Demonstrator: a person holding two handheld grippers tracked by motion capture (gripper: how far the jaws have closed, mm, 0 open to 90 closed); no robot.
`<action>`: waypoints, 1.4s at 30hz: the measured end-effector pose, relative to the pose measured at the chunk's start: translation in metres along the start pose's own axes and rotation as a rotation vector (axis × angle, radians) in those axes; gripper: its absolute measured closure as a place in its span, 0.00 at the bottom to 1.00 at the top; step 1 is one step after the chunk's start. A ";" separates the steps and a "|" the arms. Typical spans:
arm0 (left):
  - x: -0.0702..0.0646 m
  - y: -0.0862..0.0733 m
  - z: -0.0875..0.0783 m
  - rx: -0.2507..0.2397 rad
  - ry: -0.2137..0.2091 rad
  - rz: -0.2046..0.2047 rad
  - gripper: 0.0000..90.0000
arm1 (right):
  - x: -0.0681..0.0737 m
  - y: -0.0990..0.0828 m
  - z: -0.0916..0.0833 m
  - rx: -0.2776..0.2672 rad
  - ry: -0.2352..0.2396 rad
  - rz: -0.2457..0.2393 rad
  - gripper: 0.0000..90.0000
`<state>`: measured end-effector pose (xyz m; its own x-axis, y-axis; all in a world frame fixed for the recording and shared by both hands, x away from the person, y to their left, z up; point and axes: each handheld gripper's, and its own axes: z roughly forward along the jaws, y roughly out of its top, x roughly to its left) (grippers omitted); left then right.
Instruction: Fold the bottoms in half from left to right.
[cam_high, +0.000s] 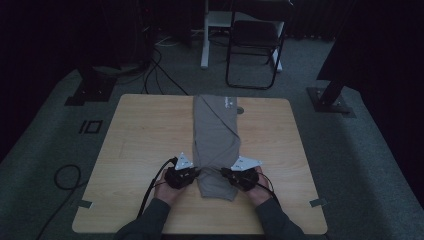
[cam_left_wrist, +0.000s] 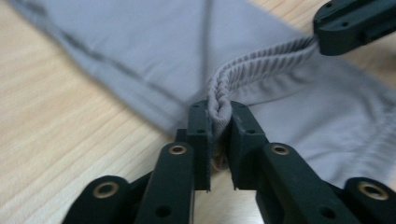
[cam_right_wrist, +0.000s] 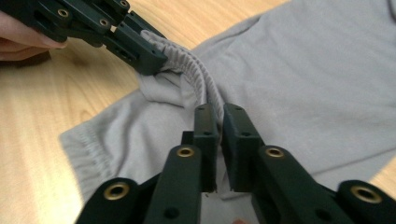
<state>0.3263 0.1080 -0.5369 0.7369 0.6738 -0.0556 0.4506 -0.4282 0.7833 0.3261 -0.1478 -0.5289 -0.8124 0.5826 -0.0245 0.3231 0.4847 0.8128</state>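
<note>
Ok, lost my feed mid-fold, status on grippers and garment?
Left hand-held gripper shut on ribbed band. Right hand-held gripper shut on same band. Grey garment lies folded lengthwise on table. Nothing in the way.
</note>
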 end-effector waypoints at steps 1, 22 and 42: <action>-0.002 0.002 -0.003 -0.012 -0.007 0.013 0.90 | 0.000 0.000 -0.004 -0.010 0.002 -0.004 0.97; -0.010 0.004 -0.011 -0.017 -0.045 0.036 0.89 | 0.003 -0.008 -0.015 0.033 0.065 -0.008 0.94; -0.042 -0.005 -0.040 0.015 -0.124 0.137 0.64 | 0.024 -0.029 -0.038 0.093 0.182 -0.063 0.77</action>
<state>0.2730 0.1063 -0.5134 0.8480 0.5294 -0.0261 0.3487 -0.5200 0.7798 0.2787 -0.1727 -0.5308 -0.9039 0.4261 0.0386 0.3055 0.5795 0.7555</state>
